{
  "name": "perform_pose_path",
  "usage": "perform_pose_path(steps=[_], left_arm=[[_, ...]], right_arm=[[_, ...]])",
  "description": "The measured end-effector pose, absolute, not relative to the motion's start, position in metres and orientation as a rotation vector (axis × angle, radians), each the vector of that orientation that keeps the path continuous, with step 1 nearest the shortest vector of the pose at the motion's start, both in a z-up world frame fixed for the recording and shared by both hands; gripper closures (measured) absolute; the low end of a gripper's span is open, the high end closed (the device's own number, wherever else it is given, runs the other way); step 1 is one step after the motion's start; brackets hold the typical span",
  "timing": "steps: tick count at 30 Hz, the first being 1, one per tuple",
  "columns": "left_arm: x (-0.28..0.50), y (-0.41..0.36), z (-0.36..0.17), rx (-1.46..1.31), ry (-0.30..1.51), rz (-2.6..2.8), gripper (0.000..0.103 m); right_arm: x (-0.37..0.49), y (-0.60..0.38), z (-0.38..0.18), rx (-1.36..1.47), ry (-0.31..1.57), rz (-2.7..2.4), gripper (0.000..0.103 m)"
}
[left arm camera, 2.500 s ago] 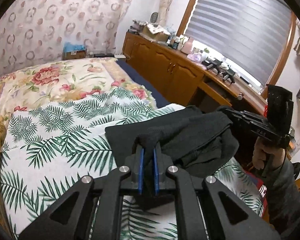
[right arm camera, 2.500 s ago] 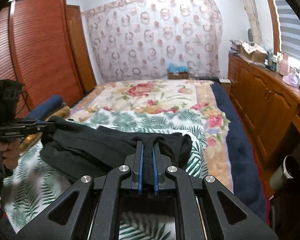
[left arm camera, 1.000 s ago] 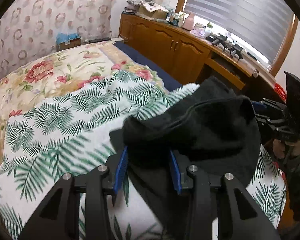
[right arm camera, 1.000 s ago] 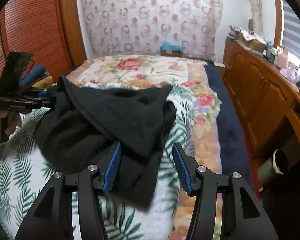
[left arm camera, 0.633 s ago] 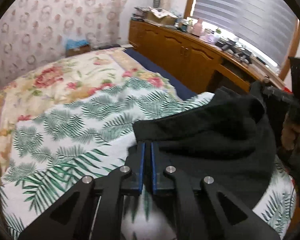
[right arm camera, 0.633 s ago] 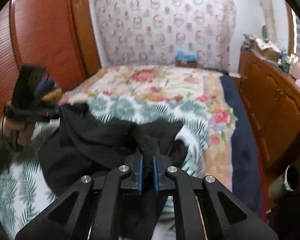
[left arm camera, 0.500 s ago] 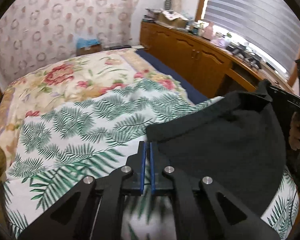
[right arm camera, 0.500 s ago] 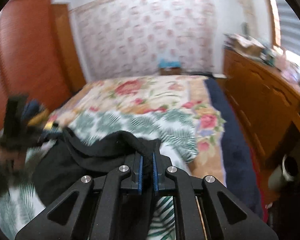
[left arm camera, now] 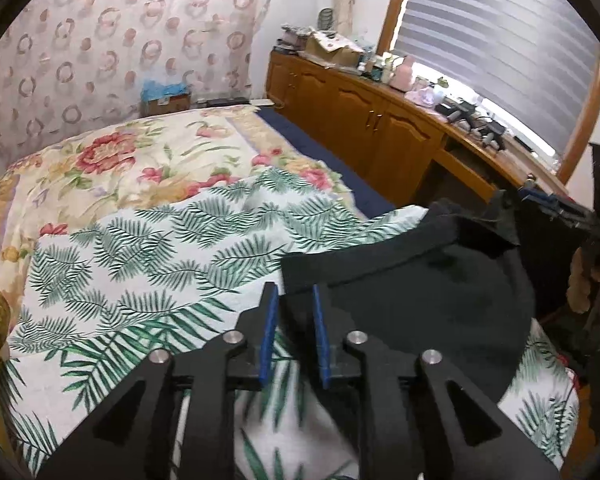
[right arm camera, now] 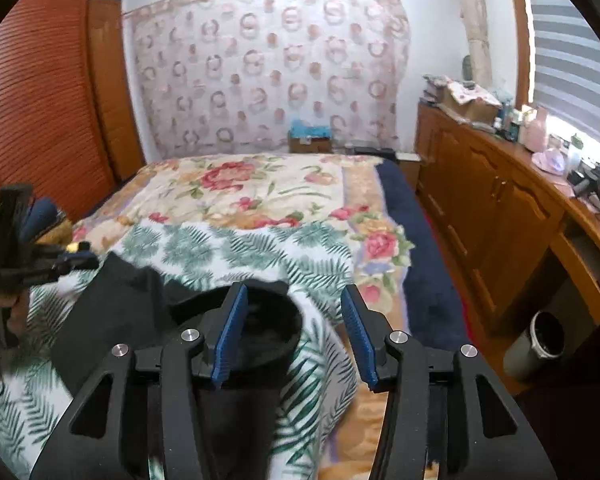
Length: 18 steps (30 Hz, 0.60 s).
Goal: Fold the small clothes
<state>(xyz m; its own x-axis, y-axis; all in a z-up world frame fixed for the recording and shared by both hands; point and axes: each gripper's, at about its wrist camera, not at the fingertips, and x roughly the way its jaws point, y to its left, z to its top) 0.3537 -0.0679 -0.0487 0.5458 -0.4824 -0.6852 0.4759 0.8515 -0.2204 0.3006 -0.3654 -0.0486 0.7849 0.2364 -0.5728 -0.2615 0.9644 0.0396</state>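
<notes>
A bedroom: my fern-print blanket [left arm camera: 148, 264] covers the bed. The black garment [left arm camera: 440, 300] lies there, its corner between my left gripper [left arm camera: 294, 312]'s just-opening, non-gripping jaws; my right gripper [right arm camera: 294, 320] stands wide, empty.

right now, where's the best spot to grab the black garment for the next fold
Probably the near-left corner of the black garment, lying flat on the fern-print blanket between the left gripper's open fingers. Come from the near side, low, closing across its straight edge.
</notes>
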Motion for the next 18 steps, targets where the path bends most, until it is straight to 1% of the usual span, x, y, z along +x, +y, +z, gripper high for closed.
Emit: perform_pose_path(steps=[1,4,7,9,14,18], left_arm=[[0.352,-0.069,-0.048,-0.008,0.815,-0.577,0.08],[0.346,-0.074,-0.044,-0.001,0.811,-0.589,0.072],[0.34,-0.076,-0.042,0.004,0.806,-0.597,0.067],[0.339,-0.078,-0.042,0.009,0.809,-0.602,0.066],[0.335,-0.085,-0.045,0.016,0.821,-0.614,0.066],[0.335,-0.086,-0.047,0.018,0.831,-0.621,0.066]], right_arm=[[0.297,-0.365,-0.049,-0.049,0.616,0.277,0.053],[0.289,-0.364,-0.054,-0.067,0.631,0.288,0.053],[0.283,-0.361,-0.065,-0.104,0.659,0.304,0.051],[0.281,-0.36,-0.076,-0.122,0.693,0.326,0.049],[0.292,-0.353,-0.099,-0.166,0.754,0.333,0.048],[0.312,-0.348,-0.099,-0.154,0.729,0.37,0.048]])
